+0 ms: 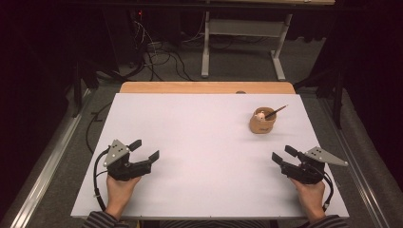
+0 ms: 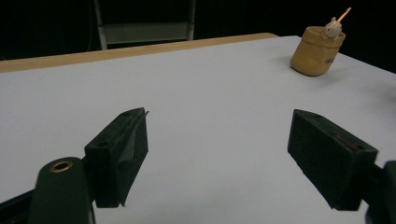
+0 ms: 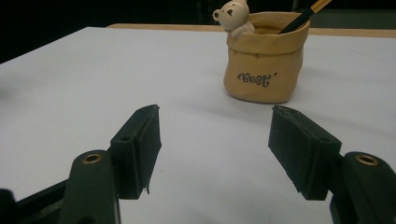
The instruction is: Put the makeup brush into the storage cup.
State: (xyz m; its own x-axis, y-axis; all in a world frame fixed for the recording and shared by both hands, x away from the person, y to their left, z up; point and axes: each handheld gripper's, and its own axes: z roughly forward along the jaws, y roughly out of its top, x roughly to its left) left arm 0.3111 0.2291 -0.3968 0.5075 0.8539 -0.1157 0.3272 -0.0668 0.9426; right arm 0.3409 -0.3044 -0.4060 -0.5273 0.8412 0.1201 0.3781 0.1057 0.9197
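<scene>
A tan bag-shaped pot [image 1: 262, 122] stands upright at the back right of the white table top [image 1: 204, 142], with a small white bear figure on its rim and a dark pencil [image 1: 277, 112] leaning out of it. The pot [image 3: 264, 58] is straight ahead in the right gripper view, and the pot [image 2: 317, 50] sits far off at the upper right in the left gripper view. My left gripper [image 1: 144, 150] rests open near the front left. My right gripper [image 1: 284, 154] rests open near the front right, a short way in front of the pot. Both hold nothing.
A wooden strip [image 1: 207, 87] runs along the table's far edge. Beyond it stand a grey desk frame [image 1: 242, 47] and loose cables [image 1: 161, 57] on the floor. Metal rails [image 1: 52, 156] flank the table.
</scene>
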